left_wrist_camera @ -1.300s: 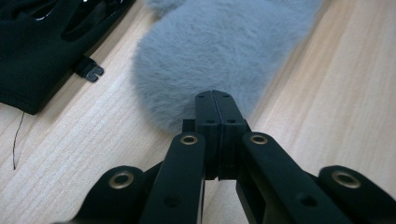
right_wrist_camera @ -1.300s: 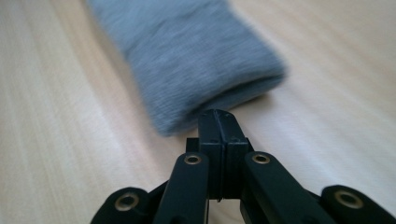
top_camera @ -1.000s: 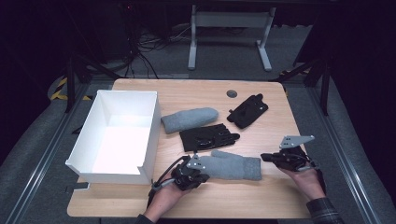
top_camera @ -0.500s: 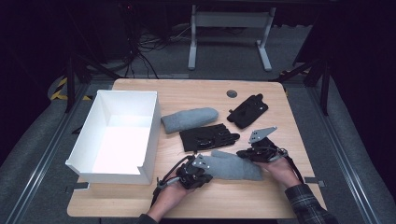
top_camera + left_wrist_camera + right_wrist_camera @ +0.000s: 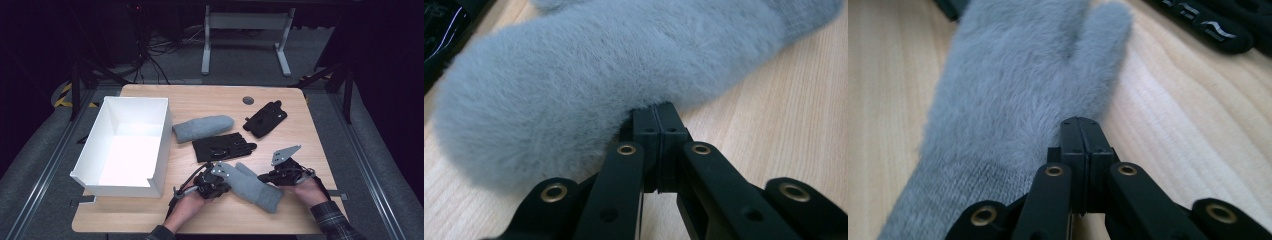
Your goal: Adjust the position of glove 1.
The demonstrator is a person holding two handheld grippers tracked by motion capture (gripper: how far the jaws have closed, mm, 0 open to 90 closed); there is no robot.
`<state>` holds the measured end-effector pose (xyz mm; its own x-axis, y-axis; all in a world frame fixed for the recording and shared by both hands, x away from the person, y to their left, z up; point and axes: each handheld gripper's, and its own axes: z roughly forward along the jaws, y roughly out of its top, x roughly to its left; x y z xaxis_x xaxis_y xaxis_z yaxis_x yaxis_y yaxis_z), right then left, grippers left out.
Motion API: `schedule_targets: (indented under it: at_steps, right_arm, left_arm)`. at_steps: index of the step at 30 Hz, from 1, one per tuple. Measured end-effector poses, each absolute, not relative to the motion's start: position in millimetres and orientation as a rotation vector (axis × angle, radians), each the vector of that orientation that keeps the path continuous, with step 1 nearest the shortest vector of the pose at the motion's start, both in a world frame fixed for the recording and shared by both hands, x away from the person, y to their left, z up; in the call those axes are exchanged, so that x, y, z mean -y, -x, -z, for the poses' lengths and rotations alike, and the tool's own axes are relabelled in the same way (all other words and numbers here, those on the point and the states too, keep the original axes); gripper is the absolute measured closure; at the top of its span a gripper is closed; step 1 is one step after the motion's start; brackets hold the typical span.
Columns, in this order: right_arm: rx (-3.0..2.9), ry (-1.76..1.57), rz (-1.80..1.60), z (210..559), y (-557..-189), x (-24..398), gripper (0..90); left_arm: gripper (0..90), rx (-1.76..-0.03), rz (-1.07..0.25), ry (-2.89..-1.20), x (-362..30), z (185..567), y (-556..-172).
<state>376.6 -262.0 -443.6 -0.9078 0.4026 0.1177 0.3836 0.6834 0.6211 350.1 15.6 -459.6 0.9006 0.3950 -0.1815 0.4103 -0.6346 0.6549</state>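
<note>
Tool on the right [image 5: 265,177] has come in from the lower right of the high frame, where it sat apart from the work a second ago, and its tip now touches the grey fuzzy mitten [image 5: 252,185] at its right edge. Its jaws are pressed together; in the right gripper view [image 5: 1081,125] the closed tips lie against the fur below the thumb, with no fabric visibly caught between them. The mitten lies flat on the counter [image 5: 300,125] at lower centre of the high frame, angled with its cuff toward the lower right. The left tool [image 5: 220,180] has kept its place at the mitten's left end, jaws likewise pressed together; in the left gripper view [image 5: 659,112] the tips nose into the pile and I cannot tell whether any fur is pinched.

So both tools now flank the same mitten, which suggests the next step is a two-handed lift or shift, probably toward the white box [image 5: 150,150] at left.

Farther up lie a black glove [image 5: 222,146], the second grey mitten [image 5: 202,127] and another black glove [image 5: 265,119], all untouched
</note>
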Motion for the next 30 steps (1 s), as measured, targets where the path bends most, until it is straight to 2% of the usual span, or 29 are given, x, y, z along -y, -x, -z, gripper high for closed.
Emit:
schedule_targets:
  at_steps: [13, 30]
  right_arm:
    - [-2.961, -0.566, -1.061, 446, -358, 259, 90.0]
    - [-3.037, -0.421, -1.124, 451, -351, 227, 90.0]
  left_arm:
    - [90.0, -0.535, 0.03, -2.328, 3, 459, -354]
    - [90.0, -0.543, -0.011, -2.312, 8, 451, -368]
